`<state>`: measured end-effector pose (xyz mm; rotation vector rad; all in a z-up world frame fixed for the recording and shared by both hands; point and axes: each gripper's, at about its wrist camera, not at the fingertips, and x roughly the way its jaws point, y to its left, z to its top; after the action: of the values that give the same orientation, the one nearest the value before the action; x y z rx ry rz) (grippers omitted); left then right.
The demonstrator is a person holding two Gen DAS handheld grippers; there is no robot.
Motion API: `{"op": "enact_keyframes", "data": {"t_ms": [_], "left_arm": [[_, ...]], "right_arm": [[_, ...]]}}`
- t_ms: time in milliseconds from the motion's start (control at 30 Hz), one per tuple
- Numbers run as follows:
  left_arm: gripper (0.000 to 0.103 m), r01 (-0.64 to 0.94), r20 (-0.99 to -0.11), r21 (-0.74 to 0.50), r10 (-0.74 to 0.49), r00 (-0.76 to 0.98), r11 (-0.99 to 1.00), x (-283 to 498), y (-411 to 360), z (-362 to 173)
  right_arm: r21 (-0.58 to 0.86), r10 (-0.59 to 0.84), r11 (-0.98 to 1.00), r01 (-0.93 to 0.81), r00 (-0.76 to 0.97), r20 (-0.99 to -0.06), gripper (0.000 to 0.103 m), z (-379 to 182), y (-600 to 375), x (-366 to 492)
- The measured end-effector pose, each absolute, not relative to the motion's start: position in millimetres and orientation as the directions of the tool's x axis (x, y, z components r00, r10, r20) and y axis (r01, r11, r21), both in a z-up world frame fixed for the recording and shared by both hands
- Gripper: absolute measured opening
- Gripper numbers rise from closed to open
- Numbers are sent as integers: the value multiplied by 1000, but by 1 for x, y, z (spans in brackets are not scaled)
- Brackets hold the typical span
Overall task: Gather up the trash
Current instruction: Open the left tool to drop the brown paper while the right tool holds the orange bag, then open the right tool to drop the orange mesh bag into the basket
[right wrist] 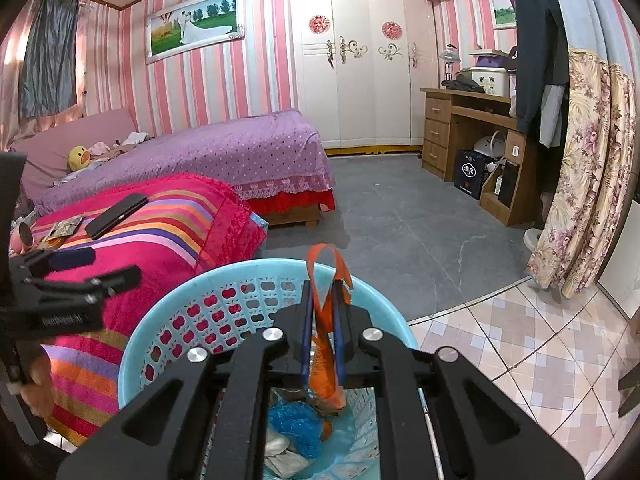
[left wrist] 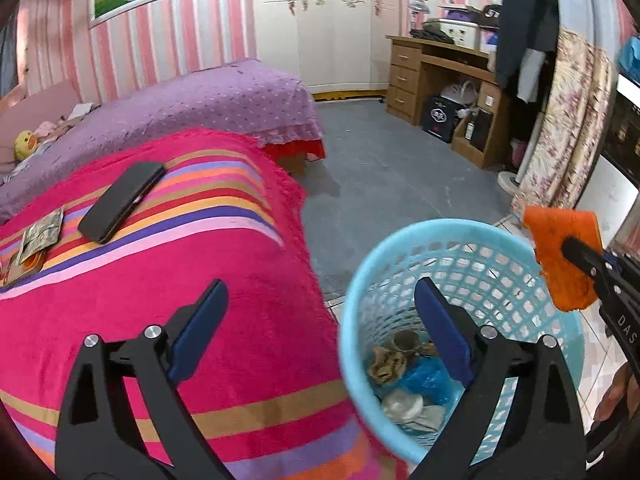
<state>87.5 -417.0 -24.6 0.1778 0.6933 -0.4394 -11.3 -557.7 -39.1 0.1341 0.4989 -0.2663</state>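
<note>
- Your left claw (left wrist: 322,326) stands wide open with nothing between its blue pads, one finger over the striped blanket and the other over the mouth of the bin.
- Your right claw (right wrist: 323,316) is clamped tight on an orange wrapper (right wrist: 326,344); the wrapper is folded between the pads, sticks up in a loop above the tips and hangs over the bin's opening.
- The purple bed (right wrist: 224,152) fills the far left of the room, with a yellow duck toy (right wrist: 82,157) near its head.
- The striped blanket (left wrist: 168,288) covers the near surface, just beside the bin.
- The light blue bin (left wrist: 360,292) stands on the floor beside the blanket; it holds a blue bag (left wrist: 426,378), a crumpled brown scrap (left wrist: 386,366) and a pale bit lower down.
- A black phone (left wrist: 120,202) lies flat on the blanket, well apart from the bin.
- A folded paper (left wrist: 42,234) lies just left of the phone.
</note>
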Motion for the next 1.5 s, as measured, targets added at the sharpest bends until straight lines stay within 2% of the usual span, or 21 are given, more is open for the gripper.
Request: {"op": "enact_keyframes", "data": {"t_ms": [167, 233, 267, 300, 367, 433, 500, 567, 700, 933, 1267, 1400, 1500], "left_arm": [[93, 402, -654, 15, -295, 697, 915, 96, -397, -25], [93, 396, -654, 16, -290, 699, 918, 97, -390, -26], [94, 394, -653, 17, -288, 700, 919, 98, -387, -26], [94, 392, -653, 18, -286, 701, 920, 98, -385, -26], [94, 387, -648, 21, -282, 707, 922, 98, -378, -25], [94, 382, -645, 21, -279, 711, 924, 98, -373, -25], [94, 378, -645, 19, -277, 712, 926, 98, -367, -24], [94, 376, -645, 17, -277, 712, 926, 98, -360, -22], [96, 369, -637, 19, -273, 721, 929, 100, -342, -16], [97, 332, -615, 7, -257, 745, 943, 109, -294, 2], [97, 227, -590, 50, -155, 793, 973, 134, -205, 20], [97, 163, -579, 79, -88, 811, 983, 148, -165, 20], [97, 125, -597, 50, -71, 799, 991, 162, -134, 12]], "right_arm": [[52, -220, 954, 294, 809, -545, 12, -53, -557, 3], [16, -245, 951, 310, 779, -577, 32, -59, -555, 11], [0, -264, 945, 326, 764, -589, 52, -61, -555, 14], [-7, -275, 941, 337, 757, -593, 60, -63, -555, 15], [3, -282, 935, 356, 747, -602, 61, -63, -556, 17], [5, -296, 928, 373, 745, -598, 71, -60, -556, 18], [-6, -319, 921, 390, 744, -587, 86, -56, -553, 18], [-23, -354, 909, 416, 743, -568, 93, -49, -550, 18], [31, -358, 896, 443, 764, -537, 98, -35, -545, 19], [54, -341, 904, 425, 790, -510, 98, -19, -512, 40], [130, -243, 932, 340, 847, -472, 98, -2, -452, 81], [97, -218, 949, 299, 849, -481, 98, -2, -422, 101], [89, -194, 959, 271, 849, -491, 98, -5, -400, 114]]}}
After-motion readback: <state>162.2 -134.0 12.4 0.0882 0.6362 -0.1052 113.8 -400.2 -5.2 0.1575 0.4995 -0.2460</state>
